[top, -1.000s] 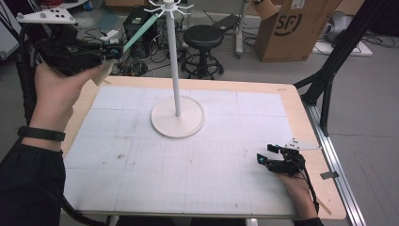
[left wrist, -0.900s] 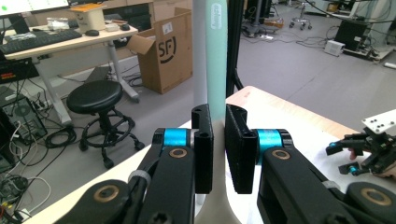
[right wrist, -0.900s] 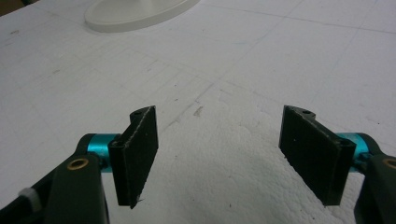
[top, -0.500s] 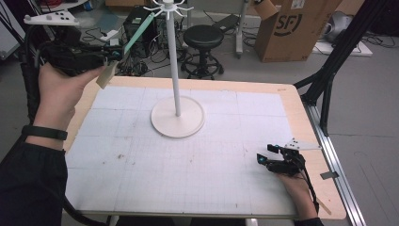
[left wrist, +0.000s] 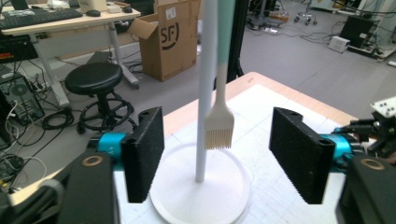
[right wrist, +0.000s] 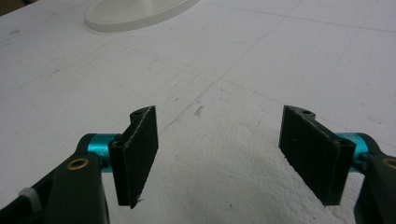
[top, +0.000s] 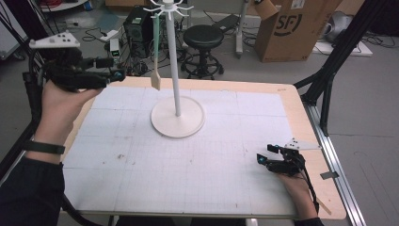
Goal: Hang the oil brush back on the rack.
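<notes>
The brush (top: 155,52) hangs from one of the hooks at the top of the white stand (top: 177,115), its mint-green handle running down beside the pole and its pale bristle head dangling free above the round base — so the hanging itself looks done. It touches neither gripper. The left gripper (top: 116,74) is held up in the air off the left edge of the tabletop (top: 226,141), near the brush but apart from it; in the left gripper view its jaws stand wide apart with nothing between them, the brush head (left wrist: 219,128) and pole showing beyond the gap. The right gripper (top: 266,157) rests low on the tabletop near the front right corner, well apart from the stand, jaws likewise spread wide and holding nothing.

What is left, as I judge it, is little — the left hand drawing clear of the stand, and perhaps the brush settling on its hook.

Count: one brush, one stand, two grippers. Behind the tabletop stand one black stool (top: 202,37) and one cardboard box (top: 291,28)
</notes>
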`<state>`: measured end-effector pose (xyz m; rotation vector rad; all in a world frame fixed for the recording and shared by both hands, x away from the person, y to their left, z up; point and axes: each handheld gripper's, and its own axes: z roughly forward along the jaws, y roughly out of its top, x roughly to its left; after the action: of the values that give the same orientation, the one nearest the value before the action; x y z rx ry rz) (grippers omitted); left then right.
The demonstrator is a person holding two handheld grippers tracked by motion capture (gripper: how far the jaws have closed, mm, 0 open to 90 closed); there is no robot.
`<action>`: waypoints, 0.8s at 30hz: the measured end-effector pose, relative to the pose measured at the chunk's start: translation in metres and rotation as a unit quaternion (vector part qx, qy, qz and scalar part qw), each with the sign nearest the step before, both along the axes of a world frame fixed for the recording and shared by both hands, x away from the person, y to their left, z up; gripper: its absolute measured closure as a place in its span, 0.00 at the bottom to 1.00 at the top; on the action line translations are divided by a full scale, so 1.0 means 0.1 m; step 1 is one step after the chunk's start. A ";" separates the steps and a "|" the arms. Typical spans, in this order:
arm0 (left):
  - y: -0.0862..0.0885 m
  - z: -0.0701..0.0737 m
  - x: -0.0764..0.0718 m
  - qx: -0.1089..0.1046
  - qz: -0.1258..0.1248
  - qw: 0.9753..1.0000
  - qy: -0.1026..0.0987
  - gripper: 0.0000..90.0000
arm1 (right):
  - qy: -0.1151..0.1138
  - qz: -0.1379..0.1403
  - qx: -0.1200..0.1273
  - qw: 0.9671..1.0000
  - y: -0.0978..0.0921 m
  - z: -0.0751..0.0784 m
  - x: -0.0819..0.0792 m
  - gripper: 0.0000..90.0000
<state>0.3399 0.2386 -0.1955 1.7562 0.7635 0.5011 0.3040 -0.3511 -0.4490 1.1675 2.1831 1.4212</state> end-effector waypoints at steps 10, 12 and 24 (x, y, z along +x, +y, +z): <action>0.20 -0.91 -0.26 0.009 -0.009 1.000 0.012 0.32 | -0.002 0.000 -0.003 1.000 0.00 0.00 0.00 0.31; 0.23 -1.09 -0.30 0.018 -0.005 1.000 0.014 0.32 | -0.003 -0.001 -0.003 1.000 0.00 0.00 0.00 0.31; 0.40 -1.83 -0.48 0.015 0.000 1.000 0.020 0.30 | -0.004 -0.002 -0.003 1.000 0.01 0.00 0.00 0.31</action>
<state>0.2914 0.2782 -0.3788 1.7983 0.7872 0.4818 0.3038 -0.3505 -0.4493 1.1627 2.1769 1.4126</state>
